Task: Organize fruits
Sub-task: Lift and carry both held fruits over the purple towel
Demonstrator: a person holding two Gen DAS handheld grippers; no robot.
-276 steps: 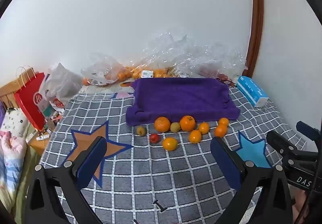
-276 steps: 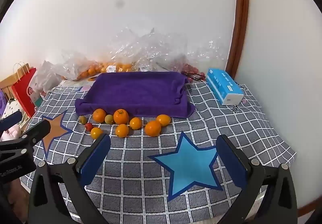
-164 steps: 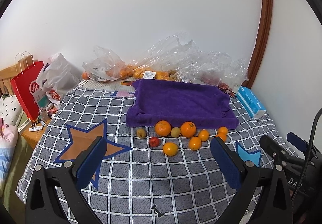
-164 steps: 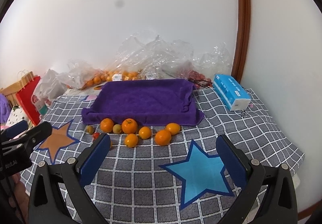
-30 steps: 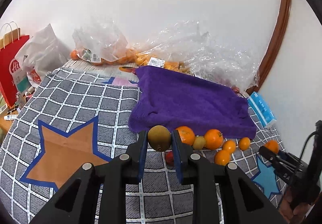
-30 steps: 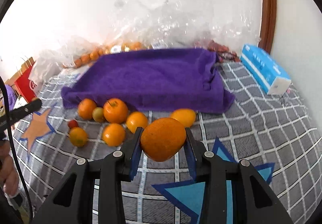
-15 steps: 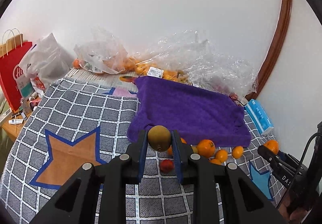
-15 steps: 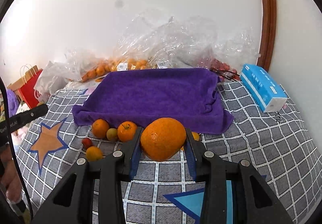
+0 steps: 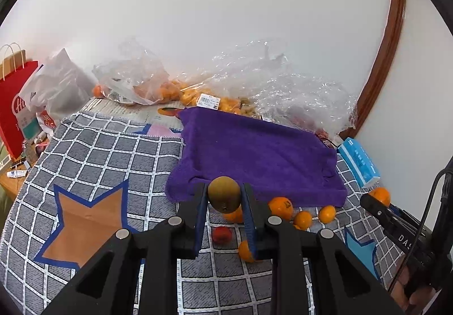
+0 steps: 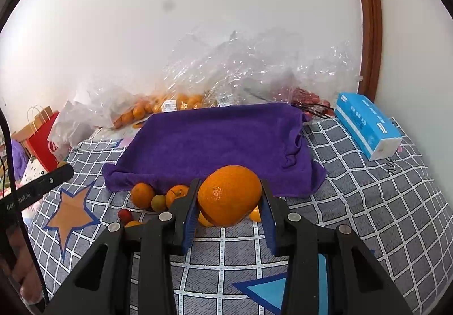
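My left gripper [image 9: 224, 196] is shut on a brown-green kiwi [image 9: 223, 193] and holds it above the near edge of the purple towel [image 9: 254, 153]. My right gripper [image 10: 229, 196] is shut on a large orange [image 10: 230, 195], also held above the towel's [image 10: 215, 139] near edge. Several oranges [image 9: 280, 207], a small red fruit [image 9: 221, 234] and a small green fruit [image 10: 158, 202] lie on the checked cloth in front of the towel. The right gripper also shows in the left wrist view [image 9: 376, 208] with its orange [image 9: 380, 195].
Clear plastic bags [image 9: 271, 88] with more oranges lie along the wall behind the towel. A blue tissue box [image 10: 368, 125] lies at the right. A red paper bag [image 9: 14, 105] and a white bag [image 9: 53, 88] stand at the left. Star patches mark the checked cloth [image 9: 90, 210].
Both grippers have risen and tipped back with their fruits; the towel and the loose fruits now sit lower and farther off in both views.
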